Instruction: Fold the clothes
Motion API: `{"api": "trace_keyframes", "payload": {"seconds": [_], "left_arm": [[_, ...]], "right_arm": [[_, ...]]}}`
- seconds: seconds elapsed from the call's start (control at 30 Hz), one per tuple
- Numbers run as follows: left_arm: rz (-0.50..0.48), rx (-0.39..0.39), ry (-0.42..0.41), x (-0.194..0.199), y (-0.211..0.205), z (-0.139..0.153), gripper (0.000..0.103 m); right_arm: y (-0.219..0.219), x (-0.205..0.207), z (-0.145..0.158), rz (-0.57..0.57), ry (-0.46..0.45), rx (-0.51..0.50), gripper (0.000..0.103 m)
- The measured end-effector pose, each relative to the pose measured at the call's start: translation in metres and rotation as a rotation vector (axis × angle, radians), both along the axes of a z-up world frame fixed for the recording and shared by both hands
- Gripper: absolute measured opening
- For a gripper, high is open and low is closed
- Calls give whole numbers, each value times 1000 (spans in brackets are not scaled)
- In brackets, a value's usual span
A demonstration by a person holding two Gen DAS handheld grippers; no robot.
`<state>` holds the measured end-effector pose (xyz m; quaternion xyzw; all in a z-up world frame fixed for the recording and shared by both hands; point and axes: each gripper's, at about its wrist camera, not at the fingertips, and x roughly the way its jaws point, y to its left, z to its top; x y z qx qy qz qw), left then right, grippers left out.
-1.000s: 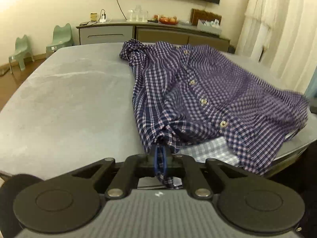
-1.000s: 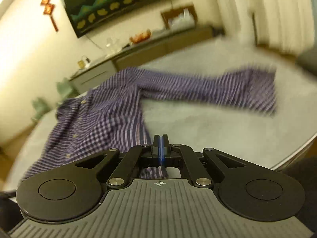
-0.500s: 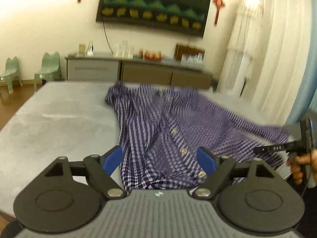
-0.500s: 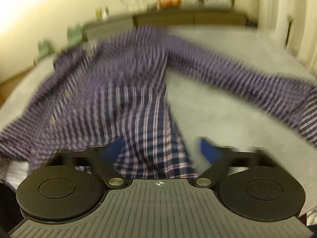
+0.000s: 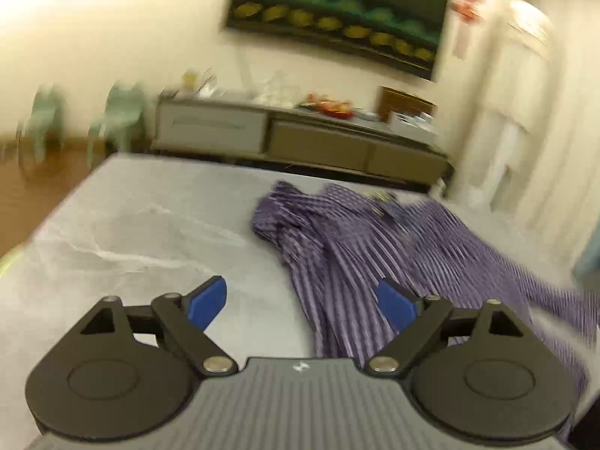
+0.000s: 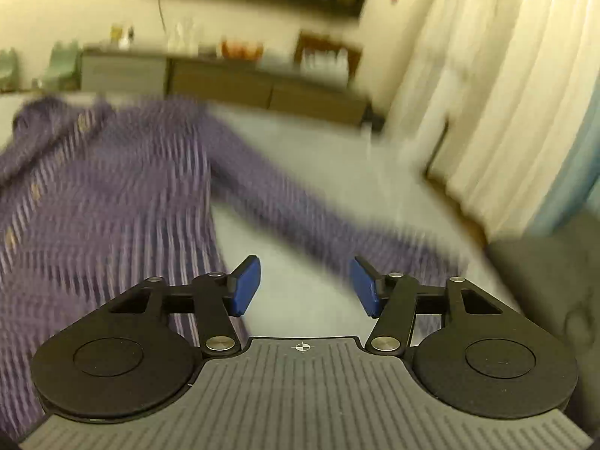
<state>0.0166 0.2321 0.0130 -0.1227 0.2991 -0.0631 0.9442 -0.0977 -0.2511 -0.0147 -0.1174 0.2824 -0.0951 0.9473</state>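
A purple checked shirt (image 5: pixel 375 255) lies spread on the grey table (image 5: pixel 150 232), buttons up, its collar toward the far side. My left gripper (image 5: pixel 302 303) hovers open above the table's near edge, just left of the shirt's hem, holding nothing. In the right wrist view the shirt (image 6: pixel 105 195) fills the left, and one sleeve (image 6: pixel 318 221) stretches right across the table (image 6: pixel 300 142). Beyond my open right gripper (image 6: pixel 304 287) lie bare table and the sleeve, and nothing sits between its blue pads. Both views are blurred by motion.
A long sideboard (image 5: pixel 300 142) with bottles and fruit stands against the far wall under a dark picture (image 5: pixel 337 15). Two small green chairs (image 5: pixel 116 120) stand at the left. White curtains (image 6: pixel 506 93) hang at the right, and a grey seat (image 6: pixel 555 285) is close by the table's right edge.
Both grippers were shut on the shirt's hem one second ago. They have opened, let go of the cloth and lifted away; the left has swung left, the right toward the sleeve.
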Motion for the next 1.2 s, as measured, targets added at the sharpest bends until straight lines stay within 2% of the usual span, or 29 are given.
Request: {"api": "trace_keyframes", "payload": {"seconds": [0.07,0.13,0.2,0.27,0.4,0.57,0.6,0.63,0.67,0.7,0.73,0.8,0.9,1.03,1.13,1.2], "left_arm": [[66,-127,29,46,20,-4,89],[134,-195,28,78,35,-13,89],[195,-237,22,93,52,-28,89],[244,-272,25,100,67,-44,89],[341,-359,86,96,99,-64,88],[364,-416,105,102,118,-75,88],[360,-426,107,105,119,-77,88],[356,-432,105,109,119,-78,88],[347,-431,100,111,118,-78,88],[336,-425,95,114,117,-78,88],[326,-419,90,115,116,-77,88],[304,-422,81,115,113,-75,88],[268,-435,72,116,108,-73,88],[181,-408,84,120,86,-72,88],[129,-355,103,121,64,-74,88],[100,-320,111,120,45,-74,88]], "right_arm": [[36,18,30,129,-48,14,65],[80,39,55,293,-80,27,86],[126,75,40,351,-47,11,91],[172,112,24,410,-14,-5,91],[264,185,-7,526,53,-37,91],[379,276,-47,671,137,-78,90],[402,294,-54,700,154,-86,84],[424,313,-62,727,172,-93,72],[424,329,-70,702,215,-68,63],[425,345,-77,677,257,-43,34],[415,350,-72,654,256,8,1],[393,361,-61,606,253,111,1],[304,350,-12,496,166,418,1],[163,331,-16,254,140,673,1],[95,330,-58,58,223,690,5],[86,325,-68,48,237,683,6]]}}
